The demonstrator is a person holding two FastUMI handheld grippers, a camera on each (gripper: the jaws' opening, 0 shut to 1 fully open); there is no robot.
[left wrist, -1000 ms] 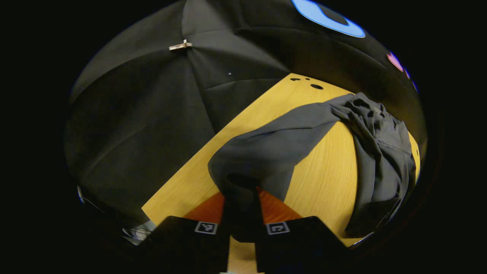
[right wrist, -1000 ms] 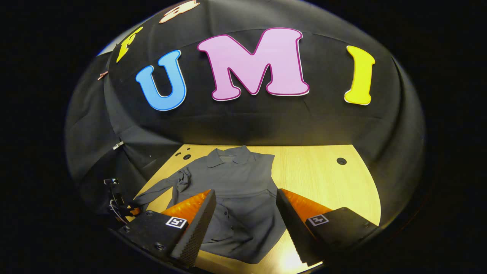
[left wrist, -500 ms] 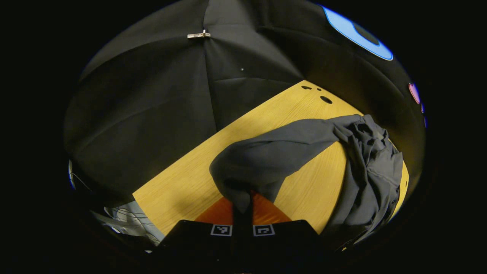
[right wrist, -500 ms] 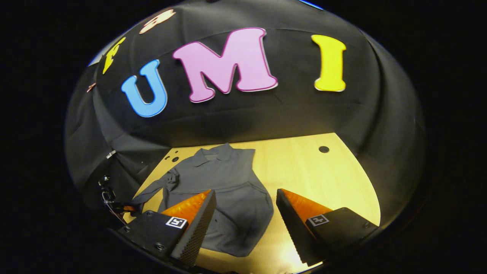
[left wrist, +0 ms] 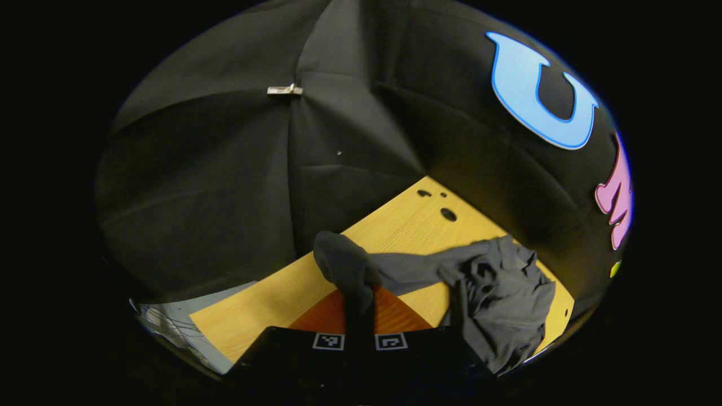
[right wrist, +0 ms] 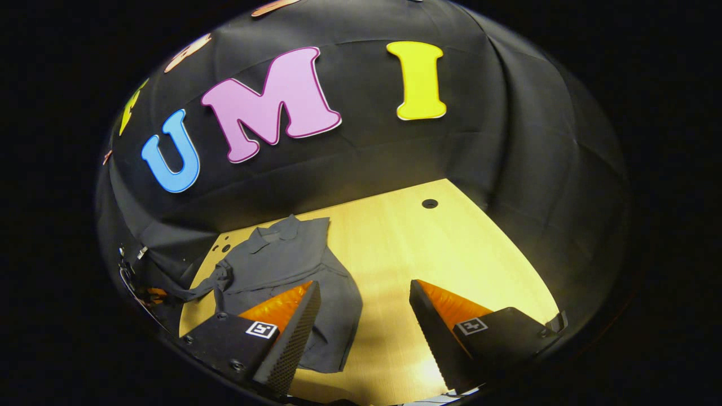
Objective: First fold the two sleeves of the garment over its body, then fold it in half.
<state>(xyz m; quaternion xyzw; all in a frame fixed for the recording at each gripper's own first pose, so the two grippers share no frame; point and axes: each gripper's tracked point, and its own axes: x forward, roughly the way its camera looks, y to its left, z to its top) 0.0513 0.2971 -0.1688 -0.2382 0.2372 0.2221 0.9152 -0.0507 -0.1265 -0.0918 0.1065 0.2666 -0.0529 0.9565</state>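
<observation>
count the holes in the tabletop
4: three clustered at the far left corner beside the shirt, largest at, and one near the far right edge. The shirt may hide others.

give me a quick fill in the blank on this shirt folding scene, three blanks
1. The left gripper is shut on the shirt's ____.
2. The right gripper has its fingers ____, holding nothing.
3. The grey shirt lies on a ____ table, its collar toward the booth's wall.

Missing words: sleeve; open; wooden
</observation>
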